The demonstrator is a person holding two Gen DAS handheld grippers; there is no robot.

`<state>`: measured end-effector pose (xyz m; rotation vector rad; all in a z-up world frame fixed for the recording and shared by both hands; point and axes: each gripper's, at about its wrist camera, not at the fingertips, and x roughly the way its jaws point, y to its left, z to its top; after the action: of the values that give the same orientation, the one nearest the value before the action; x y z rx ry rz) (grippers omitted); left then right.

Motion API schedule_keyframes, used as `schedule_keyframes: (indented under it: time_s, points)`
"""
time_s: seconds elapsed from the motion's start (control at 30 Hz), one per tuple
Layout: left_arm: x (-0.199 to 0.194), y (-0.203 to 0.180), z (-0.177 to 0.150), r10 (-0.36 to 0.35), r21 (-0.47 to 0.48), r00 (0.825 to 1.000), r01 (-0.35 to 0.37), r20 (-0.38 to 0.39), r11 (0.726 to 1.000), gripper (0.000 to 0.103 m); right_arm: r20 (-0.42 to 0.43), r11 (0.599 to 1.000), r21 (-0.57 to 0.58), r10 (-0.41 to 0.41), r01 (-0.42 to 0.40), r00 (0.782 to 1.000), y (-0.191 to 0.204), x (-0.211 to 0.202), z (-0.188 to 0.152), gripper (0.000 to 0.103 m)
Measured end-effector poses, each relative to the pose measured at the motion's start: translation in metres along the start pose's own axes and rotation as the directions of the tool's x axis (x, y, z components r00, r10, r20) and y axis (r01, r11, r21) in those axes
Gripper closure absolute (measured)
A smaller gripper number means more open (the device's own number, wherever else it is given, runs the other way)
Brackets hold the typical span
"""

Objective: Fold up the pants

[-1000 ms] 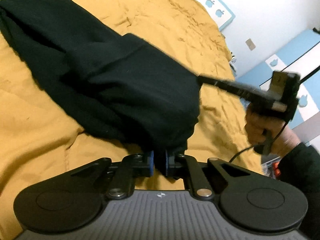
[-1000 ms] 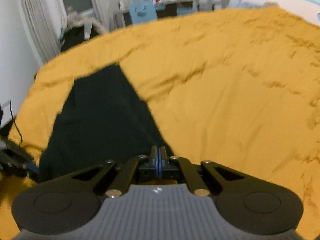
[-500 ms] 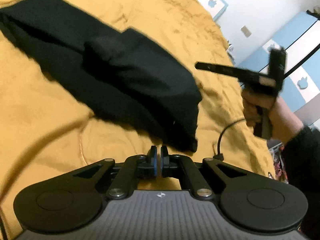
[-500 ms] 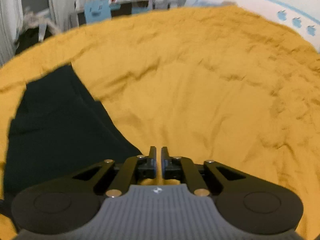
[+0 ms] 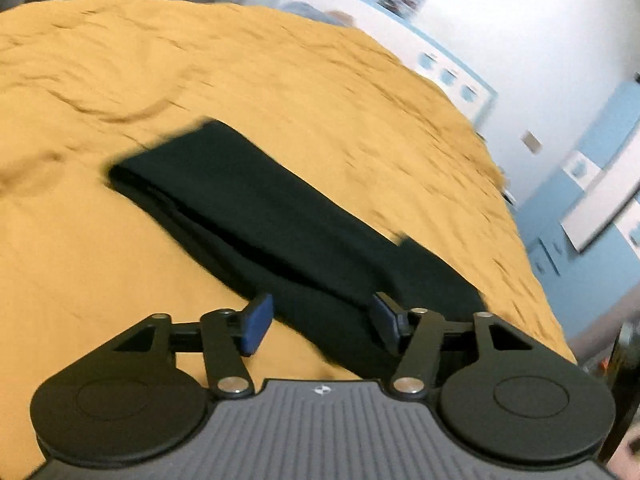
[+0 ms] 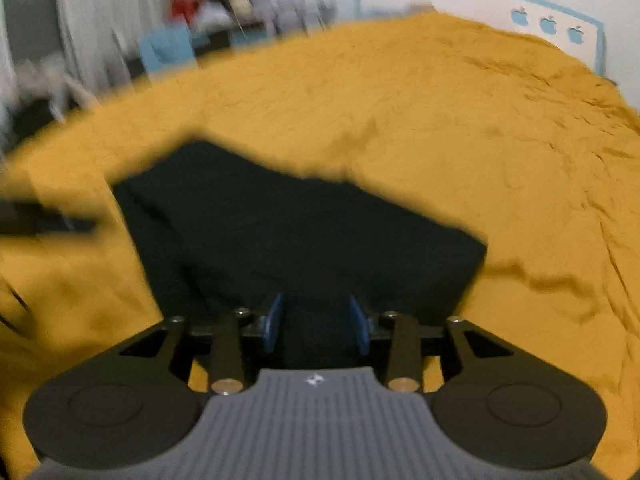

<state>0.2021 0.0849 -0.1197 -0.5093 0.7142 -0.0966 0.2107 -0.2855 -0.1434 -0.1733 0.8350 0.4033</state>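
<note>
Opening with nothing pinched, the left gripper (image 5: 318,326) and right gripper (image 6: 316,326) both hover above the near end of the black pants (image 5: 256,216), whose long axis runs ahead-left of the left fingers on the yellow bedspread (image 5: 360,92).

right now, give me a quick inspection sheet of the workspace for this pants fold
surface: wrinkled mustard-yellow bedspread, otherwise bare around the job.
job's things: black fabric pants lying folded into a long strip on the bedspread.
clutter: nothing seen on the bedspread.
grippers: left gripper jaws opening, nothing pinched; right gripper jaws opening over the pants, pads not pressing.
cables: nothing seen.
surroundings: white wall with light-blue apple-print border; blue-and-white cabinets; blurred curtains and furniture beyond the bed.
</note>
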Motion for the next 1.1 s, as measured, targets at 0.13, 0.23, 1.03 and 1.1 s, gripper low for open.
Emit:
schedule_keyframes:
  time_s: [0.13,0.23,1.03,1.1]
  points:
    - [-0.002,0.057,0.035,0.105,-0.064,0.994,-0.104,0.012,0.992,0.027,0.088,0.997,0.013,-0.071,0.071,0.994,0.025,-0.022,0.004,0.074]
    - [0.001,0.096,0.057,0.168,-0.156,0.986,-0.162,0.022,0.974,0.025,0.157,0.994,0.073,-0.093,0.082,0.983,0.040,-0.038,0.009,0.072]
    - [0.064,0.159,0.073,-0.048,-0.486,0.998,0.065,0.049,0.872,0.021,0.186,0.956,0.275,-0.158,0.103,0.970,0.060,0.014,0.008,0.064]
    - [0.065,0.160,0.070,-0.062,-0.525,0.996,0.086,0.063,0.847,0.040,0.189,0.955,0.281,-0.151,0.094,0.970,0.059,0.012,0.007,0.062]
